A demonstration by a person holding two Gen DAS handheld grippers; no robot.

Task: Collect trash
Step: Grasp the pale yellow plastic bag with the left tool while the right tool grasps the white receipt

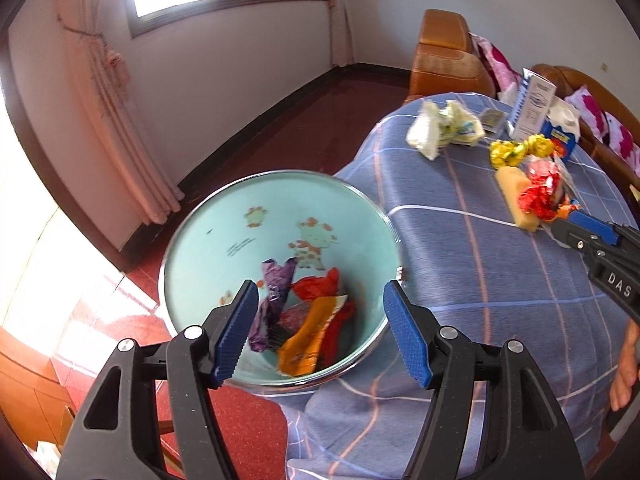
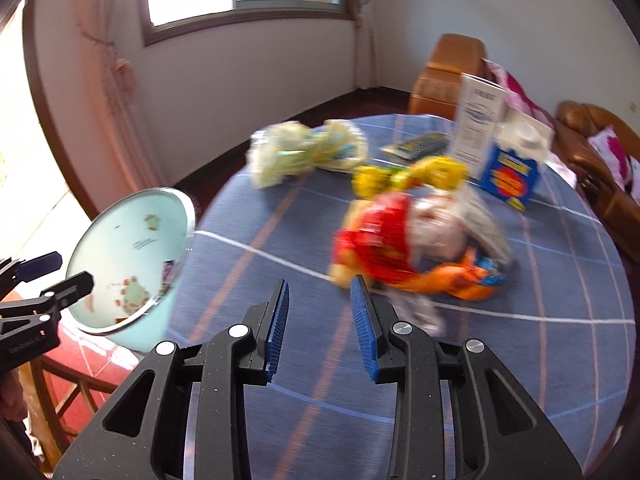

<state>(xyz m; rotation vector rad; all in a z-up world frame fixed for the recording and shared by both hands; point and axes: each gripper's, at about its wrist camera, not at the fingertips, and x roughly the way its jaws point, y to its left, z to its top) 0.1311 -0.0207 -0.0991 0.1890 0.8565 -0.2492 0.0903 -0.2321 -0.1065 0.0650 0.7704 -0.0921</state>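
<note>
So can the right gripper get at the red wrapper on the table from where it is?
Probably yes. The right gripper is open and empty, pointed at the red wrapper, with only bare tablecloth between them. The orange wrapper lies against it, so it may get pinched too.

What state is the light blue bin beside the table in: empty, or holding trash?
Holding trash. The left wrist view looks into the bin and shows a purple wrapper, an orange wrapper and red wrappers at its bottom.
</note>
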